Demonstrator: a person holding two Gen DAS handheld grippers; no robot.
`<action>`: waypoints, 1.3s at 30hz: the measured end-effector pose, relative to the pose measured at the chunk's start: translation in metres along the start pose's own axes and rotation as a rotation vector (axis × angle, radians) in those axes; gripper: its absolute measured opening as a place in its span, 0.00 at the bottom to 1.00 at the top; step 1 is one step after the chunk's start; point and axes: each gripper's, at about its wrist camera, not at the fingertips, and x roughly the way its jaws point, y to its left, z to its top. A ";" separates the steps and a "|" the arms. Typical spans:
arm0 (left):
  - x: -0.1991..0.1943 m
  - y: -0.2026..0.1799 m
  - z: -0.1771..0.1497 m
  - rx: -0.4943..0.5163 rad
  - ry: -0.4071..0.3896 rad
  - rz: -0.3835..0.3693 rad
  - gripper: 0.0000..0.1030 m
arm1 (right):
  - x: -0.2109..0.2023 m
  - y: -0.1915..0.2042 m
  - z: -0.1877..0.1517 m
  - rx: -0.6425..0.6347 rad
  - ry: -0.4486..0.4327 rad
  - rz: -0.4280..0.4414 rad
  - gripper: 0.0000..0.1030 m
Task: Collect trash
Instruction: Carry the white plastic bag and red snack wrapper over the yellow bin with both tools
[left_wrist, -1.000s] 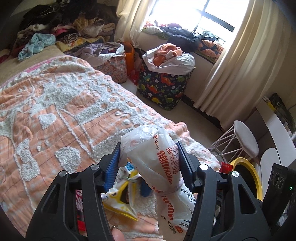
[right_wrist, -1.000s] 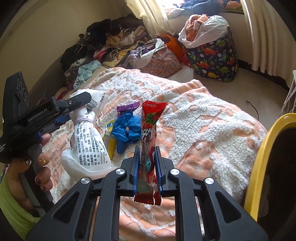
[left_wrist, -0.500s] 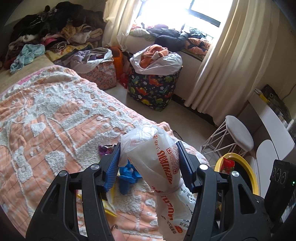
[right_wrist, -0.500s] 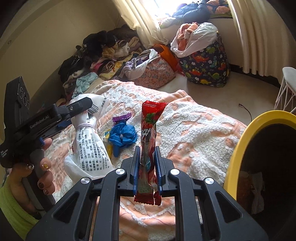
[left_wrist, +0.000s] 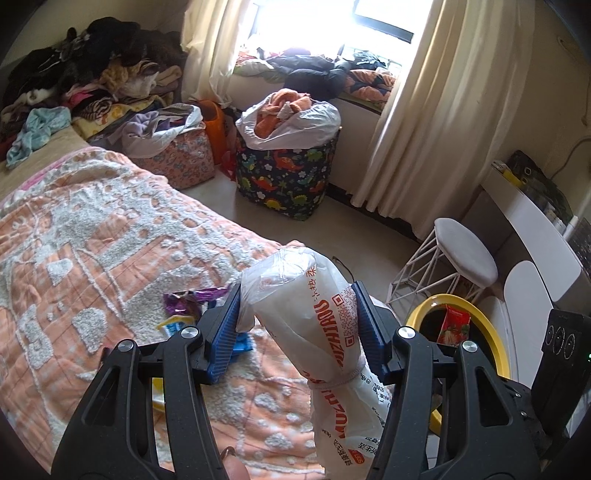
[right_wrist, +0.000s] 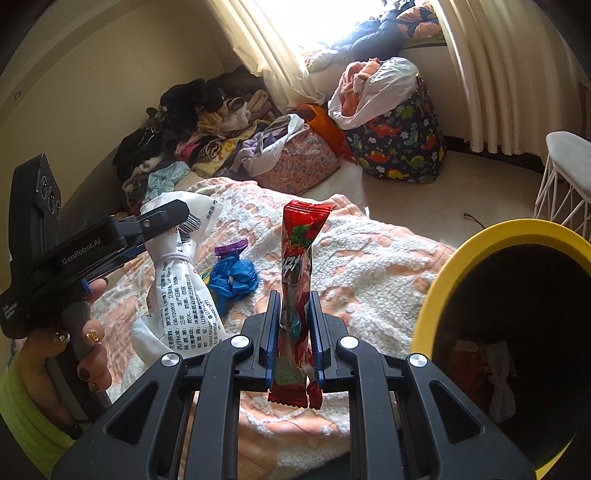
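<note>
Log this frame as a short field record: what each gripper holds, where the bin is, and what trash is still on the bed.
left gripper: shut on white plastic bag, tied with a band
right gripper: shut on red snack wrapper, upright
bin: yellow-rimmed bin beside the bed, dark inside, some trash already in it
left on bed: purple wrapper, crumpled blue plastic, a yellow and white packet partly hidden
task status: both items not yet dropped in
</note>
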 end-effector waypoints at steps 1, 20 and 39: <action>0.000 -0.003 0.000 0.005 0.000 -0.004 0.48 | -0.002 -0.003 -0.001 0.004 -0.002 -0.003 0.14; 0.009 -0.053 -0.004 0.091 0.018 -0.055 0.48 | -0.040 -0.042 -0.011 0.073 -0.052 -0.051 0.14; 0.031 -0.113 -0.015 0.185 0.058 -0.130 0.48 | -0.073 -0.089 -0.018 0.171 -0.109 -0.116 0.14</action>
